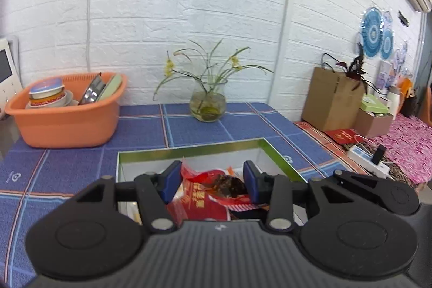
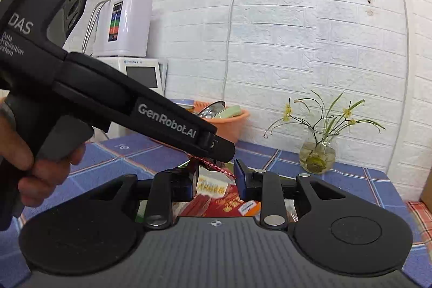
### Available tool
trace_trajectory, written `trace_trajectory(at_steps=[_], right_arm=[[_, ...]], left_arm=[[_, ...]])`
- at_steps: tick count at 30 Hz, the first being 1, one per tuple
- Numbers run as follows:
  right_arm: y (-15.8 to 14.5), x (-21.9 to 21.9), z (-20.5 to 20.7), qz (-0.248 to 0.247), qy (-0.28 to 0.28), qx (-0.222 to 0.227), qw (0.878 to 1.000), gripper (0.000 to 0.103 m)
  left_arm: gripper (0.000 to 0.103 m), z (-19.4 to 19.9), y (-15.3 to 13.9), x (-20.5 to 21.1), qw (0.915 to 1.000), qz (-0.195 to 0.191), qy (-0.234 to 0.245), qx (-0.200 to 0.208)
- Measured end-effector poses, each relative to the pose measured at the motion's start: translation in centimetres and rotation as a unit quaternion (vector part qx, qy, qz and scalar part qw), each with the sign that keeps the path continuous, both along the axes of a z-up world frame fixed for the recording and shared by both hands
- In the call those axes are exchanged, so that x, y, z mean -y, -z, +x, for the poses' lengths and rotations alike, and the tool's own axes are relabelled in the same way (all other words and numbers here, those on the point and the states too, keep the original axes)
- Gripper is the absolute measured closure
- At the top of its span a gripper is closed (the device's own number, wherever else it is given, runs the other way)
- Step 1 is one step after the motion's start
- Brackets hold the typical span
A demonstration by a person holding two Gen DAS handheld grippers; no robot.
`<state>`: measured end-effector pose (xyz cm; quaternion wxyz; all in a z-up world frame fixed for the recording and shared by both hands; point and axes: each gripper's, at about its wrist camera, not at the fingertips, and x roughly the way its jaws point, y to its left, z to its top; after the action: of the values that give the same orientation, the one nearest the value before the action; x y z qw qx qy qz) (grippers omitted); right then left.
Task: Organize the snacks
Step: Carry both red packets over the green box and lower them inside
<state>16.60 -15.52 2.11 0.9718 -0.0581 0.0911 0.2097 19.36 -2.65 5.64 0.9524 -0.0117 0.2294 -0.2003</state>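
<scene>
A person is working over a table covered in a blue checked cloth (image 1: 140, 131), holding a two-finger tool in each hand. Directly below both tools, a shallow green-rimmed box (image 1: 194, 150) is sitting on the cloth, holding a loose pile of snack packets.

The left gripper (image 1: 212, 181) is hovering over the box with its jaws spread wide — nothing is touching its blue pads (image 1: 172, 181). Between them, lower down, a crumpled red snack packet (image 1: 205, 196) is lying on top of the pile.

The right gripper (image 2: 216, 184) is also hanging above the box, jaws parted. A serrated red packet edge (image 2: 216, 166) is crossing just in front of its pads; the left tool's body is blocking the view there, so whether anything is pinching that edge is hard to say.

The packets are looking light, soft and crinkly, with glossy film that is probably slippery and contents that may crush. A sealed flat edge or corner is likely offering the safest hold — a gentle pinch there, rather than squeezing the puffed middle.

Behind, an orange basin (image 1: 67, 123) of dishes and a glass vase (image 1: 207, 105) of flowers are standing well apart from the box.
</scene>
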Motion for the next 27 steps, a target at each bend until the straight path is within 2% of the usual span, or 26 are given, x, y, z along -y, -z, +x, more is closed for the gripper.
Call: trace_trajectory(at_steps=[4,13,21,27], right_arm=[[0.1,-0.3,1.2,-0.002,0.004,0.008,1.000,0.051],[1.3,0.5,2.4,-0.010,0.005,-0.016,1.000,0.051],[2.2,0.6,3.3,-0.017,0.010,-0.033,0.999,0.052],[2.9,0.5,4.1,-0.017,0.016,-0.042,0.999,0.051]], left_arm=[[0.063,2.1,0.8,0.4,0.9998,-0.010,-0.019,-0.002],[0.063,4.0,2.8,1.5,0.9992,-0.015,-0.029,-0.025],[0.064,4.9,4.7,0.7,0.9958,-0.068,-0.044,-0.042],[0.064,5.5,5.2,0.6,0.9954,-0.072,-0.041,-0.049]])
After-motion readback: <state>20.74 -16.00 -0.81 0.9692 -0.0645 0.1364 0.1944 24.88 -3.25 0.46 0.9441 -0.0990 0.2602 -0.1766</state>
